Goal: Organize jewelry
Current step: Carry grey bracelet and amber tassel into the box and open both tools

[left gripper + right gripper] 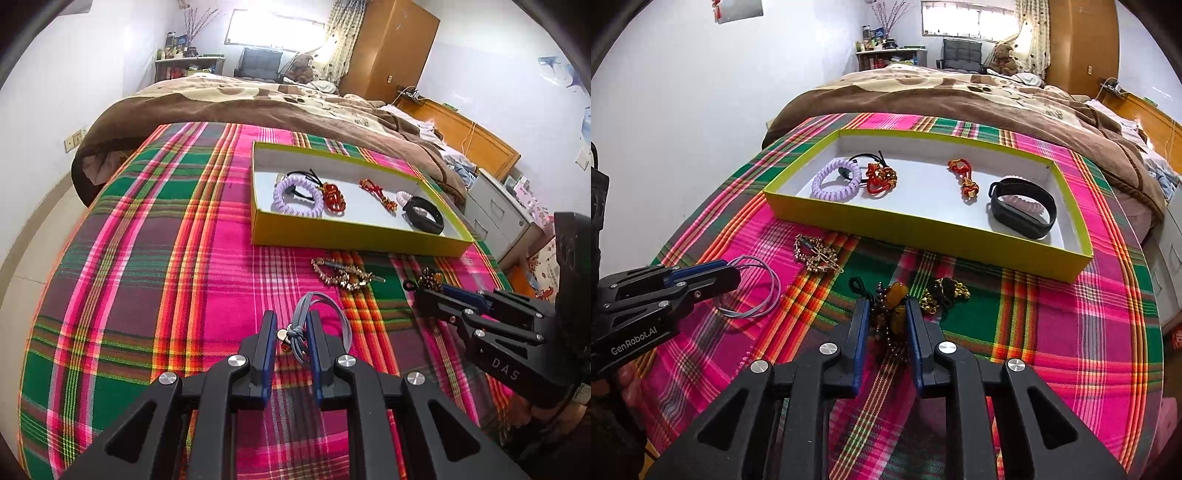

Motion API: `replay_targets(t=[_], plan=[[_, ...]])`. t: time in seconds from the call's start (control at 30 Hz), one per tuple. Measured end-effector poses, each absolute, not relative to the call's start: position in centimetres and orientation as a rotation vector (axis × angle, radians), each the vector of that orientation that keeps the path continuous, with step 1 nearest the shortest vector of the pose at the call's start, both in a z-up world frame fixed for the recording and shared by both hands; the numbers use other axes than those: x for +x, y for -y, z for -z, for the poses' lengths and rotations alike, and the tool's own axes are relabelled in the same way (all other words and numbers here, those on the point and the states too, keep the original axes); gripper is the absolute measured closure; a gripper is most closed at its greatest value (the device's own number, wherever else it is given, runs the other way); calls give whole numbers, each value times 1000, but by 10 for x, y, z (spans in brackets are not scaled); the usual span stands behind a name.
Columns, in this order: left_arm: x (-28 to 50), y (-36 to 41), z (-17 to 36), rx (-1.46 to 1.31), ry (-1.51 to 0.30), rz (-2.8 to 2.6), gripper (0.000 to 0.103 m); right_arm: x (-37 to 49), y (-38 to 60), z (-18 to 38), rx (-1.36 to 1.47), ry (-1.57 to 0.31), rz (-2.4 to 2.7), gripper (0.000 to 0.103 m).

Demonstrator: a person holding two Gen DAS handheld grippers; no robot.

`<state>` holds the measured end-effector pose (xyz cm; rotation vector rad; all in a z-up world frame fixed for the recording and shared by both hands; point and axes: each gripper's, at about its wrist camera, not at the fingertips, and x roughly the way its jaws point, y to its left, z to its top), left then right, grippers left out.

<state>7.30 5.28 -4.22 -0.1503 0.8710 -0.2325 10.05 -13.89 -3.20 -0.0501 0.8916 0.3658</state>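
A yellow-green box [347, 236] [923, 225] lies on the plaid cloth and holds a lilac coil band [295, 195] [835, 179], a red knot charm [334, 198] [881, 178], a red-gold charm [378, 194] [964, 177] and a black wristband [424, 214] [1023, 206]. My left gripper [291, 321] is shut on a grey-blue cord hair tie [325, 306] [753, 291] lying on the cloth. My right gripper [886, 310] is shut on an amber bead bracelet [895, 299] [430, 278]. A gold hair clip [343, 273] [816, 253] lies before the box.
A gold and black chain piece [945, 295] lies just right of my right gripper. Behind the cloth is a bed with a brown blanket [258, 99]. A wardrobe [388, 51] and drawers [495, 210] stand at the right.
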Motion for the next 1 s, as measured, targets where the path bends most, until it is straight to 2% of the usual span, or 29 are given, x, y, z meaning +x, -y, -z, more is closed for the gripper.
replay_targets(t=[0.6,1.0], plan=[[81,-49,5,-158,-808,240,87,90,159,6,29,-824,-337,84],[127,-46,-20,-184,-780,259,87,113,181,-23,70,-765,-291,84]])
